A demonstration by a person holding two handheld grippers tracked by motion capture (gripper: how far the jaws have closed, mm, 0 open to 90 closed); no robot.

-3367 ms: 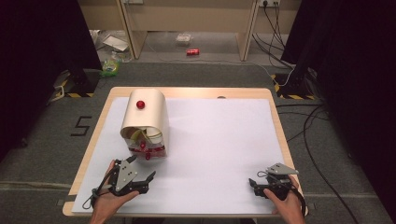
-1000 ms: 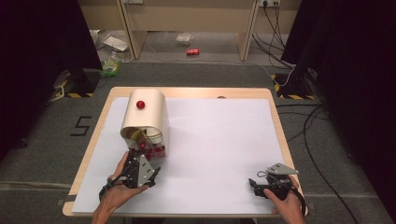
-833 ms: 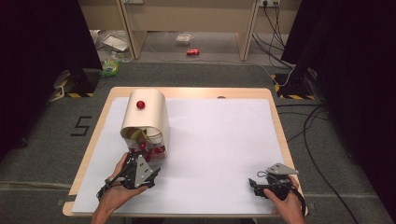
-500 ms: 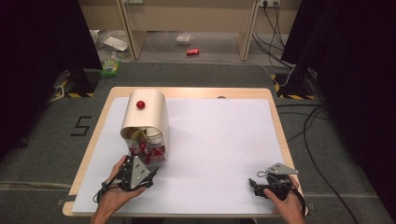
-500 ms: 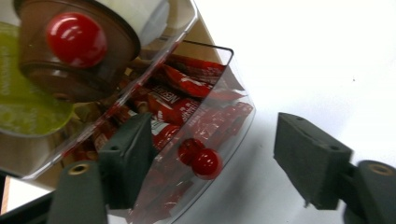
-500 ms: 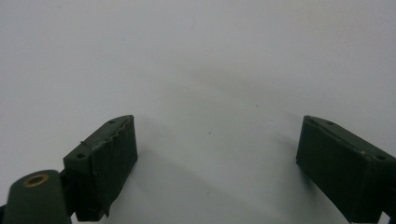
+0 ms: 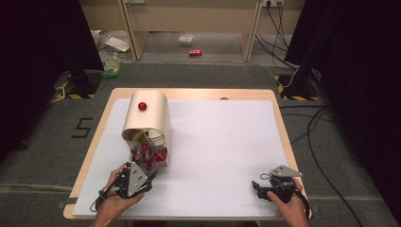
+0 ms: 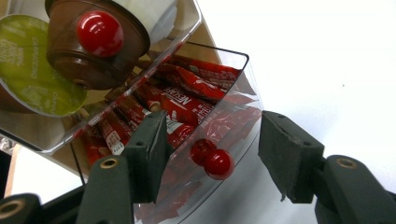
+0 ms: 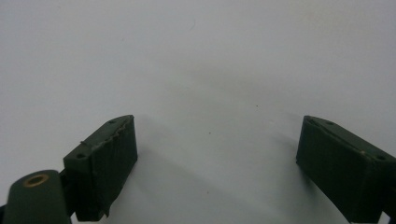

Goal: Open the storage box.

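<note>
Jaws of the left gripper (image 8: 212, 161) stand half-wide and have just been closing, w/ the small red knob (image 8: 218, 164) of the clear drawer (image 8: 233, 100) between them; pads not yet pressed on it, a gap is seen on both sides (esp. toward the right-hand pad). Knob is bracketed like this, it is judged, so the drawer can be pulled by its handle rather than by the slick curved front. Drawer is at the bottom of the cream dispenser (image 7: 150, 111), near the table's left front, and is packed w/ red sachets (image 8: 189, 100); it looks partly slid out in the high view, though how far cannot be told. Above it a clear tray (image 8: 187, 21) holds coffee capsules, one green-lidded (image 8: 32, 70), one brown (image 8: 100, 56). A second red knob (image 7: 142, 106) sits on the dispenser's domed top.

Right gripper (image 9: 217, 156) jaws are wide apart, nothing between them, only white table cover (image 9: 196, 60) ahead. It is parked near the right front corner (image 7: 265, 185), well apart from the dispenser (prob. kept out of the way while the left works). Left gripper in high view (image 7: 147, 171) is just in front of the drawer.
</note>
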